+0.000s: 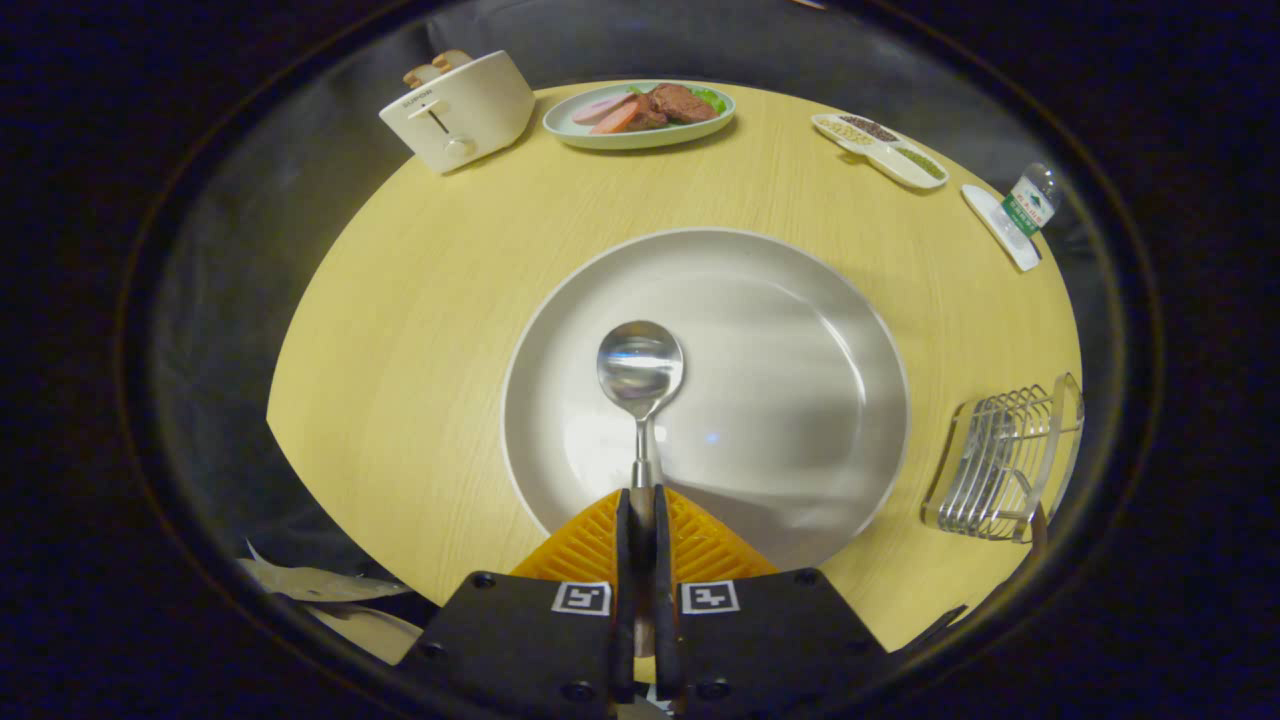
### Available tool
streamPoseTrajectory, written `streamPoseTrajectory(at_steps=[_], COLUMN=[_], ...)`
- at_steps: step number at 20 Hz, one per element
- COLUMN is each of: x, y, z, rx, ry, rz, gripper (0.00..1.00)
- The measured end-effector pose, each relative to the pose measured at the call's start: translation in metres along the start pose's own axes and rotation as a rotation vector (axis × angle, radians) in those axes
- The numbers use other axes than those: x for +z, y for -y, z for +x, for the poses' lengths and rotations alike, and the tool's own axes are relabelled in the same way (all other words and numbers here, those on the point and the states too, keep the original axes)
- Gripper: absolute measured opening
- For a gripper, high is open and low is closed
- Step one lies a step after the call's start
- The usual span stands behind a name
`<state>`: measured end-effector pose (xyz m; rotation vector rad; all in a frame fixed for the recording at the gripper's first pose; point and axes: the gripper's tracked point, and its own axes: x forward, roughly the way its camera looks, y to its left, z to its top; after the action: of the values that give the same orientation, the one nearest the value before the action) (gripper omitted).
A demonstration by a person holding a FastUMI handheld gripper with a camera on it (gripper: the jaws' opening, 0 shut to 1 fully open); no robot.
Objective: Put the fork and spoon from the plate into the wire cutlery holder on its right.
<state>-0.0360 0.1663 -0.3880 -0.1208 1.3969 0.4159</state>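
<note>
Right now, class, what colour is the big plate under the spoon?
White, plain; clearest in the gripper view: plate, spoon.

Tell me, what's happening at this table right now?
A hand-held gripper has its two fingers shut on the handle of a spoon, whose bowl sits over a big white plate. The spoon is bound for the wire cutlery holder to the plate's right. That holder already seems to have a handle sticking out of it.

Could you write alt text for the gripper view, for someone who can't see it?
The gripper is shut on a spoon, its bowl over a white plate on a round wooden table. A wire cutlery holder stands right of the plate.
</note>
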Motion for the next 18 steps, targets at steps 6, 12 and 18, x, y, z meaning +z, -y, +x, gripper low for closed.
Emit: streamPoseTrajectory(at_steps=[6, 12, 18], x=[-0.002, 0.000, 0.000], y=[0.027, 0.061, 0.122], z=[-0.021, -0.069, -0.119], rx=[-0.015, 0.002, -0.085], ry=[0.026, 0.069, 0.111], rz=[0.028, 0.121, 0.154], gripper=[0.05, 0.05, 0.05])
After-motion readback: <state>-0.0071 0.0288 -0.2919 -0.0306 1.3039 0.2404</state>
